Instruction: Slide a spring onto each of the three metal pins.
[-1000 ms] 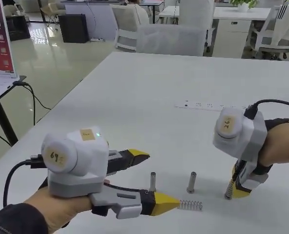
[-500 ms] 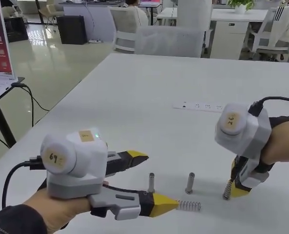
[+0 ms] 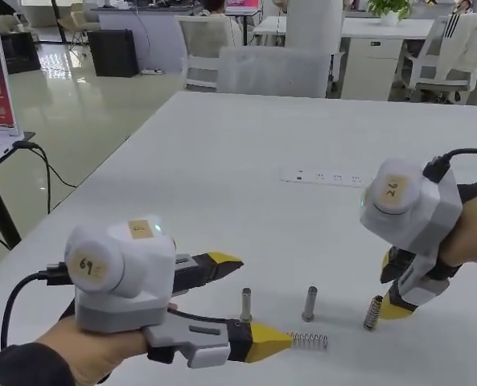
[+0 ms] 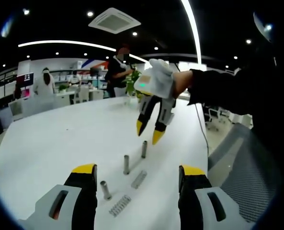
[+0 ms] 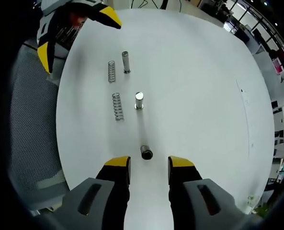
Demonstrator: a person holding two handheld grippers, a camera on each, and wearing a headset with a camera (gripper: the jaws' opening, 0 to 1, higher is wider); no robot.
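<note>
Left gripper (image 3: 266, 298) jaws released, nothing held. Right gripper (image 5: 149, 161) jaws released, at the spring-fitted pin (image 3: 372, 312). On the desk (image 3: 262, 177) stand two bare pins (image 3: 246, 304) (image 3: 310, 303) upright, with two loose springs (image 5: 111, 71) (image 5: 116, 106) lying beside them.

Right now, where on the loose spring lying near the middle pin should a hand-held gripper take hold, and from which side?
Probably take the spring by its middle coils, pinched across its width from straight above. It lies flat on the table, lengthwise across the head view, on the person's side of the middle pin. Its long sides are free, so jaws can straddle it.
</note>
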